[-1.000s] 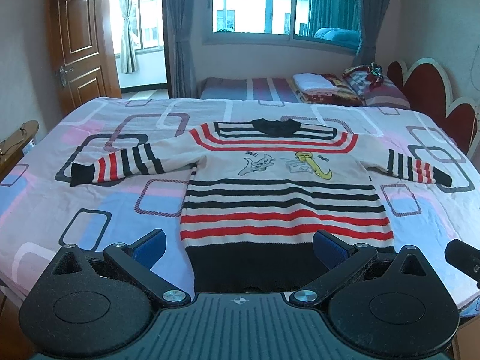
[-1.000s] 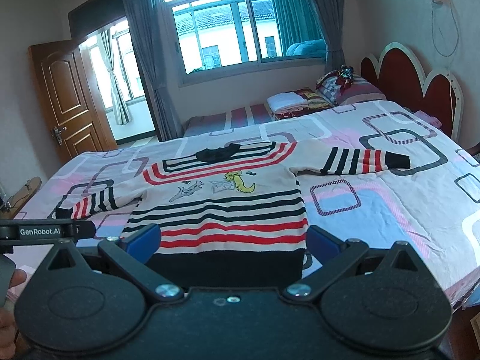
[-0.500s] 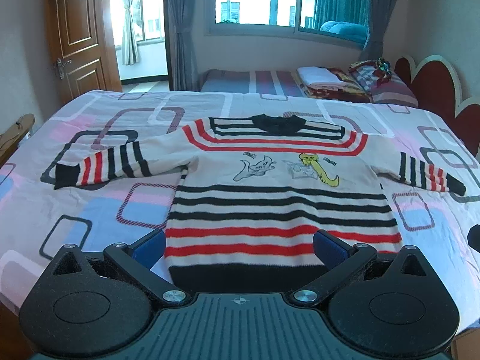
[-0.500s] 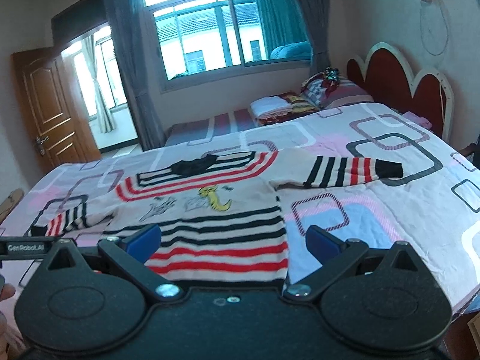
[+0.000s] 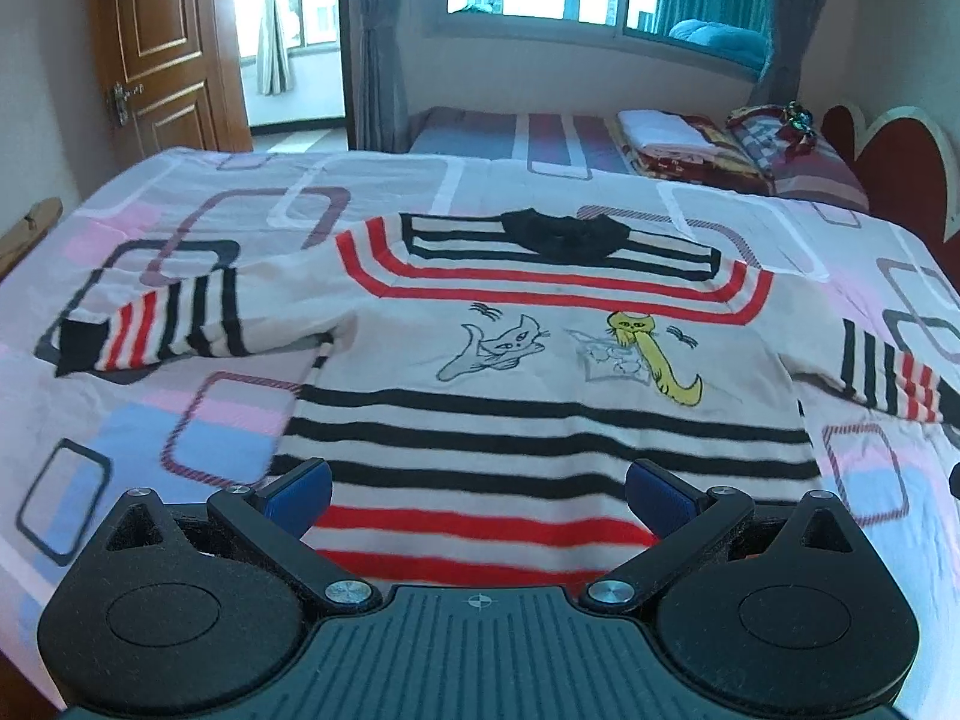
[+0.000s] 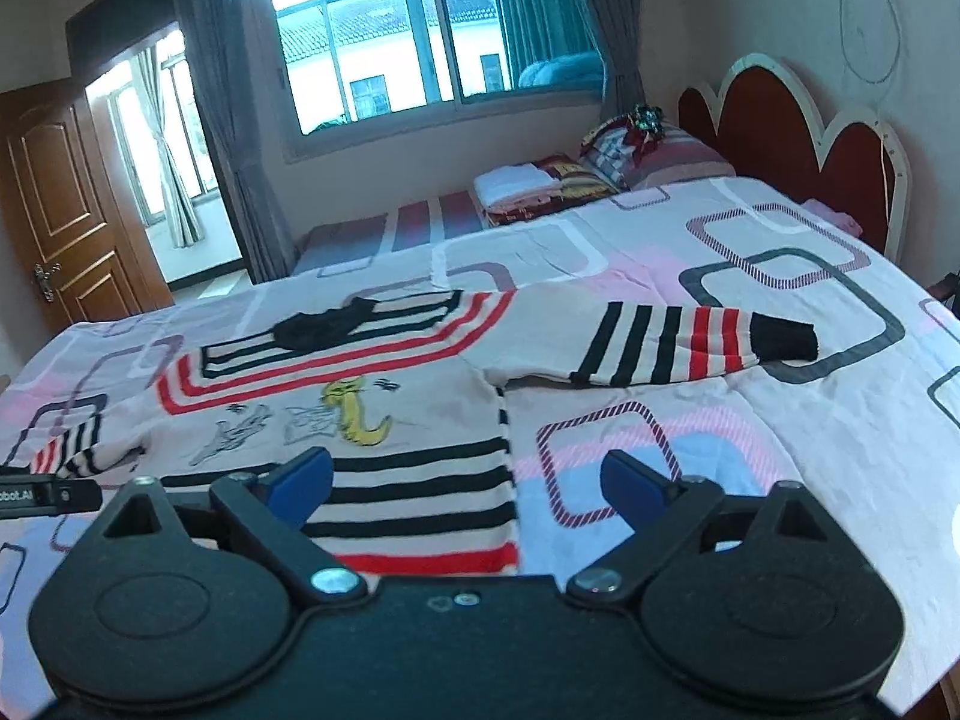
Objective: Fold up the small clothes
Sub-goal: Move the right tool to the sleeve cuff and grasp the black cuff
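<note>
A small striped sweater (image 5: 540, 372) in cream, black and red with cat pictures lies flat, face up, on the bed, sleeves spread out. My left gripper (image 5: 477, 495) is open and empty, low over the sweater's lower body. My right gripper (image 6: 465, 489) is open and empty, over the sweater's right side edge (image 6: 504, 480). The right sleeve (image 6: 678, 345) with its black cuff lies ahead of it to the right. The left sleeve (image 5: 150, 330) lies ahead of the left gripper to the left. The left gripper's body shows at the right wrist view's left edge (image 6: 48, 495).
The bed (image 5: 150, 420) has a pink and white sheet with rectangle patterns. Folded laundry (image 6: 528, 186) and a pillow (image 6: 666, 156) lie at the far end by the red headboard (image 6: 798, 138). A wooden door (image 5: 162, 48) and windows are beyond.
Both grippers have moved forward over the sweater, so the black hem has dropped out of view beneath them. The right gripper has also shifted right toward the sleeve. Both stay open.
</note>
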{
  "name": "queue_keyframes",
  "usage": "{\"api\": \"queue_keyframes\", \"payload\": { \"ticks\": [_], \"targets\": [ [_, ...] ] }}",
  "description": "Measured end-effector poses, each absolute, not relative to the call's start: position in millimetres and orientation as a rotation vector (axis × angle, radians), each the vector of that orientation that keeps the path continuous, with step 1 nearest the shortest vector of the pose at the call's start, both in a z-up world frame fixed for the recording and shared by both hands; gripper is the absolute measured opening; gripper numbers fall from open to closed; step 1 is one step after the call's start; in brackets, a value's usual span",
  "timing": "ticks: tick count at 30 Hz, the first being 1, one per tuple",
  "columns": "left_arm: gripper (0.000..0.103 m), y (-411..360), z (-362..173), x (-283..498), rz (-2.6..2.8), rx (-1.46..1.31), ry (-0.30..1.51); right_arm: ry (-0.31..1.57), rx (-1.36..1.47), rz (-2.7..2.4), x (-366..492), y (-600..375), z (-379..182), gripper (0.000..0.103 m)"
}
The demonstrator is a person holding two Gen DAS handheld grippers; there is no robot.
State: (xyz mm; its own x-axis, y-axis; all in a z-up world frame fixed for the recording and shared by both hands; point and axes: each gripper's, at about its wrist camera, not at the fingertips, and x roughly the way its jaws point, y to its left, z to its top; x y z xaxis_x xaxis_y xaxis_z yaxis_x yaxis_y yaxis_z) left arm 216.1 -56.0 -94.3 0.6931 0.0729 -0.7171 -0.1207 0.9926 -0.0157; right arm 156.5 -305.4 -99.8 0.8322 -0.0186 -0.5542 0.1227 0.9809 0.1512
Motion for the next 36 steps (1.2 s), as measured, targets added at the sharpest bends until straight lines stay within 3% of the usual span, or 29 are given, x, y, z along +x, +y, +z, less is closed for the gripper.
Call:
{"api": "queue_keyframes", "payload": {
  "ticks": [7, 21, 27, 36],
  "targets": [
    [0.103, -82, -113, 264, 0.135, -0.059, 0.829, 0.640, 0.216, -0.091, 205, -344, -117, 0.087],
    [0.103, -134, -147, 346, 0.154, -0.009, 0.868, 0.755, 0.230, -0.145, 291, -415, -160, 0.084],
    [0.103, -146, -156, 364, 0.153, 0.015, 0.883, 0.804, 0.241, -0.187, 313, -447, -180, 0.077],
    [0.103, -140, -166, 379, 0.187, 0.020, 0.906, 0.852, 0.284, -0.278, 328, -489, -201, 0.076]
  ]
}}
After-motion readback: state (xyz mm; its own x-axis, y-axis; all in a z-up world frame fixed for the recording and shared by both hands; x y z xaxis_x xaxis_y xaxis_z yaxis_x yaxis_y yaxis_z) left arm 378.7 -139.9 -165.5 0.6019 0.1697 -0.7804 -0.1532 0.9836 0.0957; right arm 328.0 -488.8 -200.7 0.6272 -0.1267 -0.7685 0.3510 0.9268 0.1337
